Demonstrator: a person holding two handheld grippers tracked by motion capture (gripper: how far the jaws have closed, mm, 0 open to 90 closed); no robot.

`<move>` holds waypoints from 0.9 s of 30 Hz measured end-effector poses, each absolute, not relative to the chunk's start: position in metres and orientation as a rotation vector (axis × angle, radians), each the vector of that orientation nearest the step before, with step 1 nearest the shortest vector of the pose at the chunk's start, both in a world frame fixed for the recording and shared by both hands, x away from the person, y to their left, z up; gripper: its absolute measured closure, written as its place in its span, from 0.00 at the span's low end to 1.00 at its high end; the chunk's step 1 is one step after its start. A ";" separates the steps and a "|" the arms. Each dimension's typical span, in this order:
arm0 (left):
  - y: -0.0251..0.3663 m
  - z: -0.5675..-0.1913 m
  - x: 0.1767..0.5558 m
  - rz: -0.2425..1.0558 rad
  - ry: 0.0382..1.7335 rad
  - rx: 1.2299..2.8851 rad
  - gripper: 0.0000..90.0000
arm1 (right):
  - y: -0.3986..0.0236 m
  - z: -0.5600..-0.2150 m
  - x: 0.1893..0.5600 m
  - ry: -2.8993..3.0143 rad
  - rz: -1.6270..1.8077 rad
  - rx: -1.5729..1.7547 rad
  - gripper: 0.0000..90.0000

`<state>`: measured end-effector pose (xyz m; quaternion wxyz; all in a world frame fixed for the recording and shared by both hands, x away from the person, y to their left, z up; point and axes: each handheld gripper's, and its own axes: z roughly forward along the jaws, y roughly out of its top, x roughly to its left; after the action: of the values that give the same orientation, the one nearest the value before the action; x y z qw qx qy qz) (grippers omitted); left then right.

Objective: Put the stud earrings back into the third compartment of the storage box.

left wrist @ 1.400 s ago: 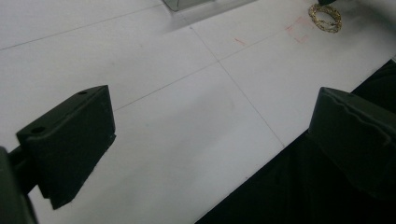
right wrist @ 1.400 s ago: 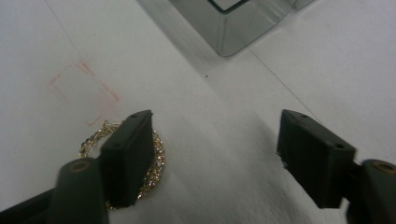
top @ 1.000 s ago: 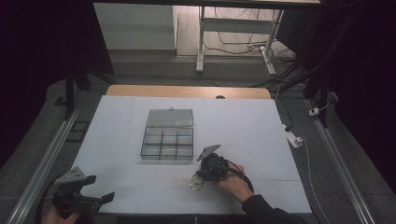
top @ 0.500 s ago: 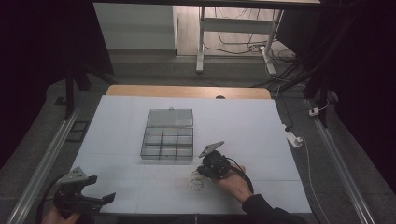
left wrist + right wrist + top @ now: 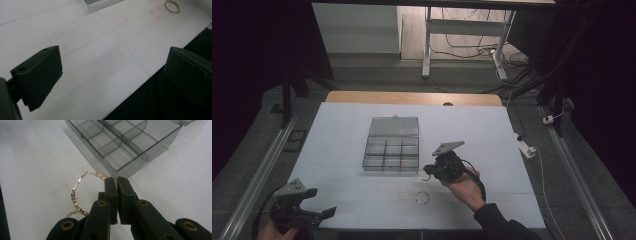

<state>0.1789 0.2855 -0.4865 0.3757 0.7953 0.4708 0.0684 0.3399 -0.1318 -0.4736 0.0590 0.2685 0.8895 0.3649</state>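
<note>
My right gripper [image 5: 430, 172] is just in front of the clear compartment box [image 5: 393, 150], near its right corner. In the right gripper view its jaws are shut on a gold beaded hoop earring [image 5: 75, 195], held by the rim above the white table, with my right gripper [image 5: 116, 180] pointing at the box's [image 5: 125, 142] empty cells. A second gold hoop [image 5: 422, 197] lies flat on the table nearer the front edge, seen again as the hoop [image 5: 172, 6] in the left gripper view. My left gripper [image 5: 321, 201] hovers at the front left corner, and in its own view my left gripper [image 5: 112, 65] is open and empty.
The box's lid [image 5: 394, 126] lies open behind the cells. Faint red square marks [image 5: 157, 11] are drawn on the white table [image 5: 337, 150] beside the loose hoop. A white power strip [image 5: 525, 146] sits off the right edge, and the dark front edge runs under the left gripper.
My right gripper has risen and moved away from the front edge toward the box, carrying one hoop. The other hoop stays on the table. The left gripper has not moved.
</note>
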 end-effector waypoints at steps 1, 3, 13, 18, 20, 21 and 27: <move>0.285 -0.487 0.179 0.175 1.205 2.036 0.02 | -0.132 -0.474 0.340 2.694 1.105 0.813 0.97; 0.285 -0.487 0.179 0.174 1.204 2.036 0.02 | -0.131 -0.470 0.344 2.683 1.134 0.814 0.97; 0.286 -0.487 0.179 0.174 1.204 2.034 0.02 | -0.118 -0.463 0.360 2.655 1.192 0.815 0.97; 0.286 -0.487 0.180 0.173 1.203 2.033 0.02 | -0.113 -0.462 0.369 2.635 1.205 0.830 0.97; 0.286 -0.487 0.180 0.172 1.203 2.033 0.02 | -0.111 -0.461 0.373 2.633 1.206 0.837 0.97; 0.286 -0.487 0.180 0.172 1.203 2.033 0.02 | -0.110 -0.461 0.376 2.627 1.205 0.838 0.97; 0.286 -0.487 0.180 0.171 1.203 2.032 0.02 | -0.103 -0.465 0.388 2.611 1.192 0.857 0.97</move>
<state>0.1798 0.2859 -0.4866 0.3773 0.7949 0.4704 0.0668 0.3878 -0.1029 -0.4646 0.0730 0.2852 0.8694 0.3969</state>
